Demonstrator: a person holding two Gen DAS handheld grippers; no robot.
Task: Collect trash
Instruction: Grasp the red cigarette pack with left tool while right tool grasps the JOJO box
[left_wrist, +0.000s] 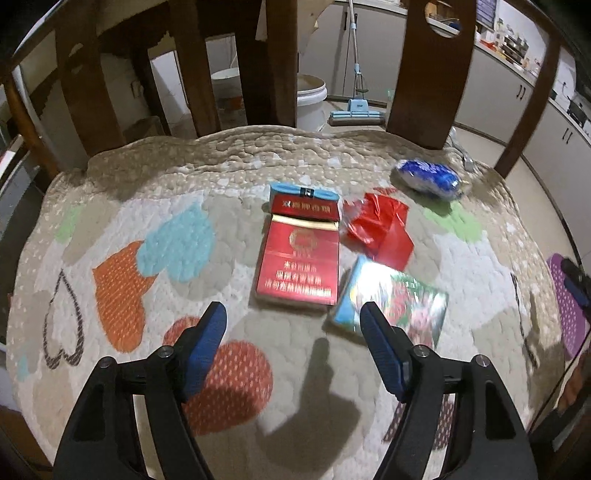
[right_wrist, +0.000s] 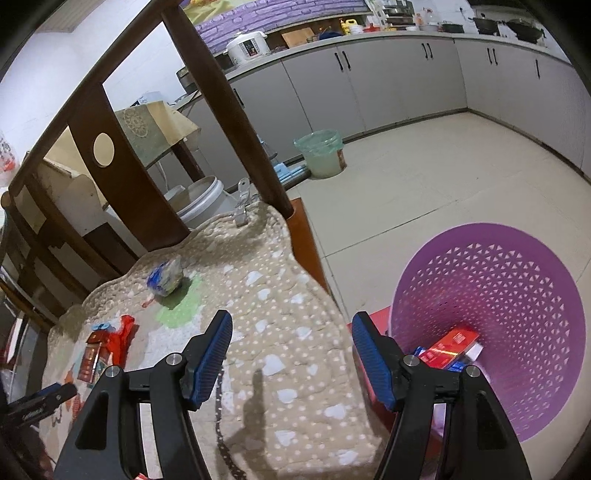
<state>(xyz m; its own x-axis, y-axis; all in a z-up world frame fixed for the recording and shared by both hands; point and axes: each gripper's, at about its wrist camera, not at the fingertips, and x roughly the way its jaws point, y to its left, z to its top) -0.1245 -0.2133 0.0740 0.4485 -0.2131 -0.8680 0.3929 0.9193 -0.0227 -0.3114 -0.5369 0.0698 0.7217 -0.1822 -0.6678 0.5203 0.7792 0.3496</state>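
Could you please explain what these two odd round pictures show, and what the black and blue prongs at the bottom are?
Each picture comes from a camera mounted on a hand-held claw; a person carries one in each hand. The prongs are its fingers. The left claw hovers open over a quilted chair cushion holding a red cigarette pack, a red wrapper, a shiny packet and a blue crumpled wrapper. The right claw is open too, beside a purple basket already holding a red box. Neither claw holds anything.
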